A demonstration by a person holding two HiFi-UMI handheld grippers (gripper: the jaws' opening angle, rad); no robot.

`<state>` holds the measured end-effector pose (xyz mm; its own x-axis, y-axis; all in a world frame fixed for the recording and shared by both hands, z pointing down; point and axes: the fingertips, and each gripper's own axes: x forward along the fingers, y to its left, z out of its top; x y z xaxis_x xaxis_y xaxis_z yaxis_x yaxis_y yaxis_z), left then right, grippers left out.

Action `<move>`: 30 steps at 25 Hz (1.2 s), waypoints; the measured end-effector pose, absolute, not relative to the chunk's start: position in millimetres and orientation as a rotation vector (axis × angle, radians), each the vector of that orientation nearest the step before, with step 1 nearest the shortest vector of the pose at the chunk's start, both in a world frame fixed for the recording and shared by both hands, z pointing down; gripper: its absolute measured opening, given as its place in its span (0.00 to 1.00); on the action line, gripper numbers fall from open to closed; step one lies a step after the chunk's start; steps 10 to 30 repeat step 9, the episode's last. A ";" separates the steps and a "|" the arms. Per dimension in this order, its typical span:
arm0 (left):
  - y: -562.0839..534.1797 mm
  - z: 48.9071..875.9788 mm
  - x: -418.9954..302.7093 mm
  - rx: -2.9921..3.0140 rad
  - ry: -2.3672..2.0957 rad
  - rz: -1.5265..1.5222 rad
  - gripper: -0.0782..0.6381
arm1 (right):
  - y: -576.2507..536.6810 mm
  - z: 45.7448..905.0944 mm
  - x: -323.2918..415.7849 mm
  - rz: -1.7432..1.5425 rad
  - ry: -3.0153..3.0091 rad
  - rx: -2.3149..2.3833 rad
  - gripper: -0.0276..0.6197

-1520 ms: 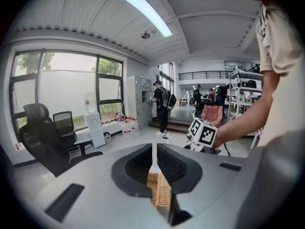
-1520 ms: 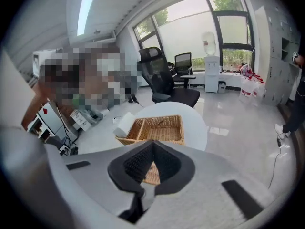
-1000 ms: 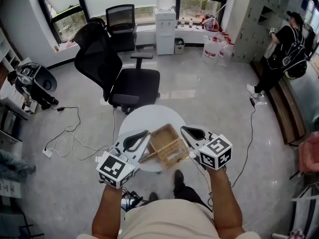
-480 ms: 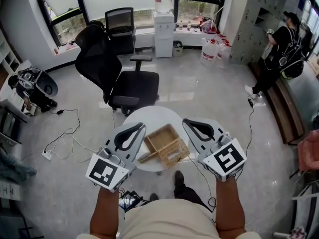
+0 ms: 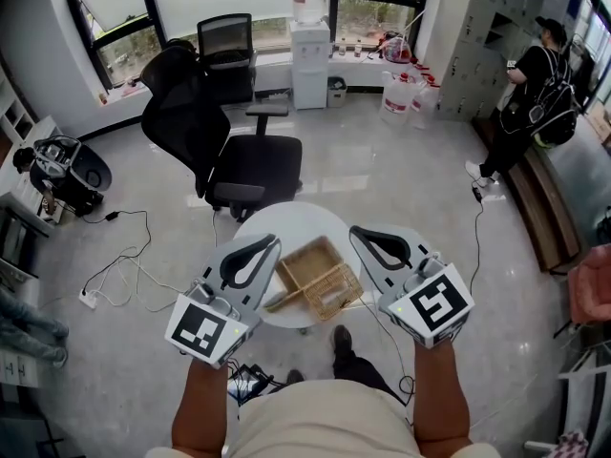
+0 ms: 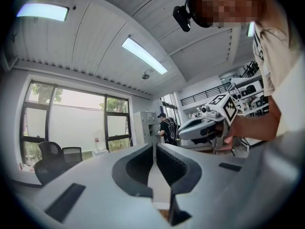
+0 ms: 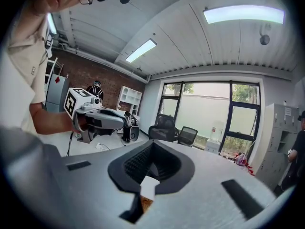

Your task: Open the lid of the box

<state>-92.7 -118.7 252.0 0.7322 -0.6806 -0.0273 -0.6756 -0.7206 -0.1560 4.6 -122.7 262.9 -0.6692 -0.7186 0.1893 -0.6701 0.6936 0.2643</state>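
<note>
Box: woven brown basket box (image 5: pixel 320 277) on the round white table (image 5: pixel 286 219), between both grippers.
Left gripper (image 5: pixel 274 243): jaws together, empty.
Right gripper (image 5: pixel 354 233): jaws together, empty.

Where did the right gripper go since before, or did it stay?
Yes, it moved: the right gripper rose toward the camera, away from the wicker box.

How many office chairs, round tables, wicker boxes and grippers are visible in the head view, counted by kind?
office chairs: 2
round table: 1
wicker box: 1
grippers, that is the left gripper and the right gripper: 2
Total: 6
</note>
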 end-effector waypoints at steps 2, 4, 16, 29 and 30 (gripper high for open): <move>-120.2 251.6 -93.6 -2.780 1.106 -0.058 0.14 | -123.7 264.1 4.1 -0.242 -2.623 1.100 0.03; -121.2 254.6 -95.0 -2.792 1.105 -0.067 0.14 | -125.3 265.8 2.4 -0.236 -2.623 1.096 0.03; -127.4 256.7 -100.2 -2.780 1.093 -0.042 0.14 | -132.7 270.5 -3.7 -0.232 -2.621 1.096 0.03; -127.4 256.7 -100.2 -2.780 1.093 -0.042 0.14 | -132.7 270.5 -3.7 -0.232 -2.621 1.096 0.03; -127.4 256.7 -100.2 -2.780 1.093 -0.042 0.14 | -132.7 270.5 -3.7 -0.232 -2.621 1.096 0.03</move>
